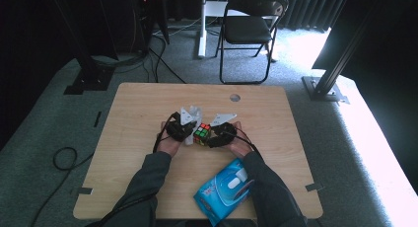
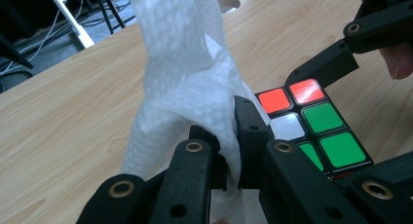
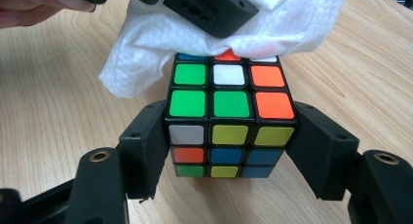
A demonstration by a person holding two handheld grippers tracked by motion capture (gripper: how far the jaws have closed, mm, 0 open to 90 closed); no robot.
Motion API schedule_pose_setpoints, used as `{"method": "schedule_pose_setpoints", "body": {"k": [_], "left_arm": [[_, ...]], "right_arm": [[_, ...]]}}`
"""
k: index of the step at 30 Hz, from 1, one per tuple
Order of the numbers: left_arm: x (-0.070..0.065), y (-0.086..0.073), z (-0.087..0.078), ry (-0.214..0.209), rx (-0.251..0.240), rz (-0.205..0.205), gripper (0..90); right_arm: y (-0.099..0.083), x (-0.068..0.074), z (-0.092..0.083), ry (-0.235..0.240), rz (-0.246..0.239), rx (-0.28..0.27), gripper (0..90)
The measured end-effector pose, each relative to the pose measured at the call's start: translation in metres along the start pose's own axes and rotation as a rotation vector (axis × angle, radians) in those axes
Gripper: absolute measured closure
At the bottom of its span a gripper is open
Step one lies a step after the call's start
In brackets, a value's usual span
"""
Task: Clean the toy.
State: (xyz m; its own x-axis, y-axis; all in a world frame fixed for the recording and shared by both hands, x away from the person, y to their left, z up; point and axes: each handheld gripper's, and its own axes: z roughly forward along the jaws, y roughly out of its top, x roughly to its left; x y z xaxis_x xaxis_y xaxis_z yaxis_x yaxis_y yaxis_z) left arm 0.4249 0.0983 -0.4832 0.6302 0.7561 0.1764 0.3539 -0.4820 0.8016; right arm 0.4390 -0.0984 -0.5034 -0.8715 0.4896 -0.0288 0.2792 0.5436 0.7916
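Two grippers are brought together at the middle of the tabletop (image 1: 138, 138), with a cube (image 1: 201, 133) and a white wipe (image 1: 191, 119) between them. The cube is a black-framed colour puzzle of three by three tiles; green, white, orange, yellow and blue tiles are seen mixed on its faces. It is clamped at its two sides by the right gripper (image 3: 229, 146), whose jaws are pressed flat against its lower rows. The wipe is pinched in the closed left gripper (image 2: 229, 151) and is laid against the cube's far upper edge. The wipe is crumpled, with a dimpled texture, and stands up above the jaws. In the high view the cube appears small, between the left gripper (image 1: 190, 133) and the right gripper (image 1: 209, 135), and a blue packet (image 1: 224, 190) is seen lying on the near part of the tabletop, by the right sleeve. A white flap is shown on the packet's top; what is inside cannot be told. In the left gripper view the cube (image 2: 311, 121) is seen just beside the wipe (image 2: 185, 83). In the right gripper view the cube's (image 3: 229, 121) side faces and the wipe (image 3: 146, 44) draped over its top edge are shown close up.
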Motion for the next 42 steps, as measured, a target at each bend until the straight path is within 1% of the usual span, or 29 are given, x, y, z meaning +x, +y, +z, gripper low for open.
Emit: {"method": "schedule_pose_setpoints", "body": {"k": [3,5,7,9,13,19,22,24,27,34,39,41,42], "left_arm": [[0.002,-0.002,-0.001,0.007,0.004,-0.008,85.3],[0.003,-0.005,-0.001,0.012,-0.001,-0.026,84.7],[0.004,-0.007,-0.001,0.013,0.005,-0.032,84.6],[0.004,-0.009,-0.002,0.013,0.005,-0.029,84.7],[0.003,-0.011,-0.004,0.010,0.002,-0.034,84.9],[-0.002,-0.015,-0.009,-0.002,-0.007,-0.029,85.4],[-0.006,-0.018,-0.013,-0.009,-0.017,-0.032,85.6],[-0.007,-0.020,-0.015,-0.017,-0.023,-0.042,85.6],[-0.009,-0.024,-0.017,-0.028,-0.017,-0.034,85.8],[-0.016,-0.028,-0.013,-0.050,-0.004,-0.022,86.0],[-0.023,-0.029,-0.009,-0.078,0.009,0.005,86.0],[-0.023,-0.029,-0.009,-0.078,0.009,0.005,86.0],[-0.027,-0.030,-0.006,-0.087,0.016,0.010,86.0]], "right_arm": [[0.000,0.000,-0.001,-0.005,0.009,-0.003,34.6],[-0.001,-0.001,-0.001,-0.009,0.015,-0.006,34.6],[-0.001,-0.002,-0.001,-0.008,0.025,-0.008,34.6],[-0.001,-0.002,-0.001,-0.010,0.025,-0.007,34.6],[-0.001,-0.003,-0.001,-0.019,0.034,-0.010,34.6],[-0.001,-0.005,-0.001,-0.031,0.047,-0.004,34.6],[-0.001,-0.005,-0.001,-0.040,0.054,-0.007,34.6],[-0.001,-0.006,-0.002,-0.045,0.060,-0.009,34.6],[-0.001,-0.007,-0.002,-0.054,0.064,-0.011,34.6],[0.000,-0.008,-0.003,-0.062,0.077,-0.021,34.6],[-0.001,-0.010,-0.005,-0.062,0.096,-0.043,34.6],[-0.001,-0.011,-0.006,-0.059,0.103,-0.050,34.6],[0.000,-0.011,-0.007,-0.057,0.108,-0.056,34.6]]}}
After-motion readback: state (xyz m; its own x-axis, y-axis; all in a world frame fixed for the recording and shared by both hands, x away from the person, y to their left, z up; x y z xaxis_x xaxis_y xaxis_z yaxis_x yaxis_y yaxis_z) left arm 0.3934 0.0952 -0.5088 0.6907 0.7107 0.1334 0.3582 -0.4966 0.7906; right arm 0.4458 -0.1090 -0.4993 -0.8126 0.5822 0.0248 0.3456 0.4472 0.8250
